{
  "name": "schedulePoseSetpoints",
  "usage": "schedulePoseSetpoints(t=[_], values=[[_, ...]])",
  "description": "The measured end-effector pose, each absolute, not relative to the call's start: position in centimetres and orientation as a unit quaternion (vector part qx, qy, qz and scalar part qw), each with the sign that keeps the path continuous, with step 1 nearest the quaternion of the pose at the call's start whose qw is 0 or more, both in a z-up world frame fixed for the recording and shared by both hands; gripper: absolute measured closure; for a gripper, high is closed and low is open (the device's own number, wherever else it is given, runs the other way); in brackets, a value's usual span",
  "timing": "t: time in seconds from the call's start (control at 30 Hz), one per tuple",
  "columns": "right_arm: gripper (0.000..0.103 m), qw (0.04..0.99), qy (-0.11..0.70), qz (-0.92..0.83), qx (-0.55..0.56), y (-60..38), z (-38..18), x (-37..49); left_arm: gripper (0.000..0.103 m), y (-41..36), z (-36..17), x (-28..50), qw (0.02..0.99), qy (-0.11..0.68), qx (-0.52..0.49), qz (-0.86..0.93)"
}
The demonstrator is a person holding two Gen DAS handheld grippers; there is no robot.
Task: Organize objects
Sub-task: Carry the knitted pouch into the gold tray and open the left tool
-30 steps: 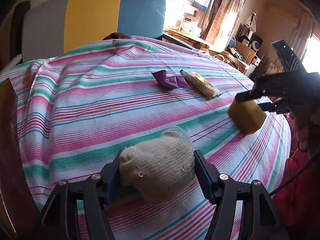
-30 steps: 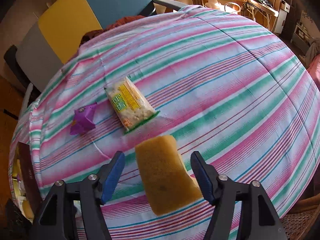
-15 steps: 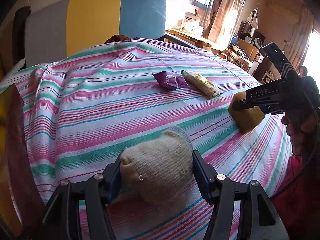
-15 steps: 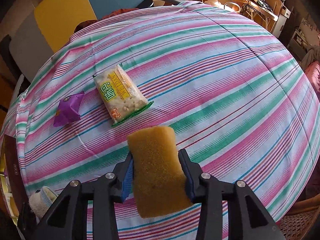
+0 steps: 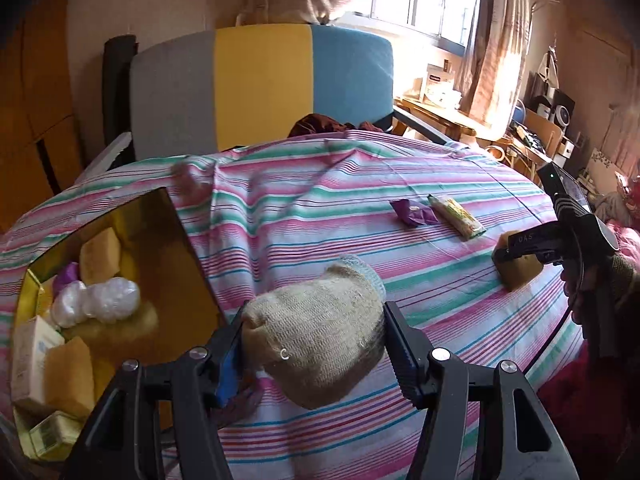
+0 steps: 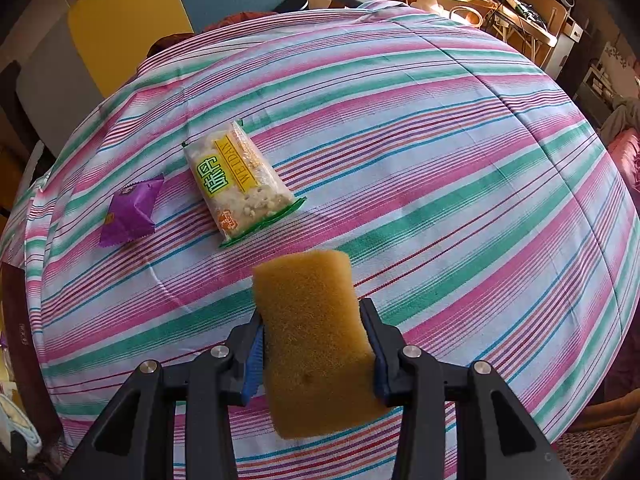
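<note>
The yellow sponge (image 6: 316,336) is now clamped between the jaws of the right gripper (image 6: 316,344), whereas a second ago those jaws stood wide on either side of it and it lay on the striped tablecloth (image 6: 440,160); whether it has been lifted clear of the cloth cannot be told. The pick is therefore judged done on this side, and a carry toward the gold box (image 5: 180,248) is what seems to remain. The rolled beige sock (image 5: 316,332) is held pinched in the left gripper (image 5: 314,344), as it was a second ago, but it has been brought close to the box, which was only a sliver at the frame edge before and is now seen open just left of the sock. Inside the box, other sponges, a white bubble-wrapped bundle (image 5: 96,300) and small cartons are already gathered, so the sock is judged near its drop. Beyond the sponge, the cracker packet (image 6: 240,188) and the purple wrapper (image 6: 130,214) lie untouched on the cloth, well apart from the box. The right gripper is held low and roughly level over the cloth; the left is raised and angled toward the box's near wall. The colour-block chair (image 5: 260,88) stands behind the table.
</note>
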State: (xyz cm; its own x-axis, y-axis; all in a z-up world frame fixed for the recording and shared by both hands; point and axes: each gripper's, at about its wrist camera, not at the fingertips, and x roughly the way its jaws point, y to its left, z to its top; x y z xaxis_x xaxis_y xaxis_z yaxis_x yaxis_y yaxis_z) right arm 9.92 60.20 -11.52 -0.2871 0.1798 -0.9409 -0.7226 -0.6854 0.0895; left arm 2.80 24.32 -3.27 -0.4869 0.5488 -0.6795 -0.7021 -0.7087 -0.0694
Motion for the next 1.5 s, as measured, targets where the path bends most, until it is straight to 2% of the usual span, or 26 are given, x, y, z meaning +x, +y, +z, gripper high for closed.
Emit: schedulePoseSetpoints(t=[0.23, 0.8, 1.5], values=[[0.061, 0.301, 0.255, 0.759, -0.518, 60.0, -11.4, 10.0, 0.041, 19.0, -1.8, 1.8, 0.303, 0.099, -0.342, 0.884], [0.061, 0.308, 0.228, 0.761, -0.523, 59.4, -11.4, 9.4, 0.04, 8.5, -2.1, -2.0, 0.177, 0.054, -0.372, 0.91], [0.061, 0.307, 0.219, 0.763, -0.525, 59.5, -11.6, 9.0, 0.04, 12.7, -5.3, -4.3, 0.192, 0.078, -0.42, 0.884]])
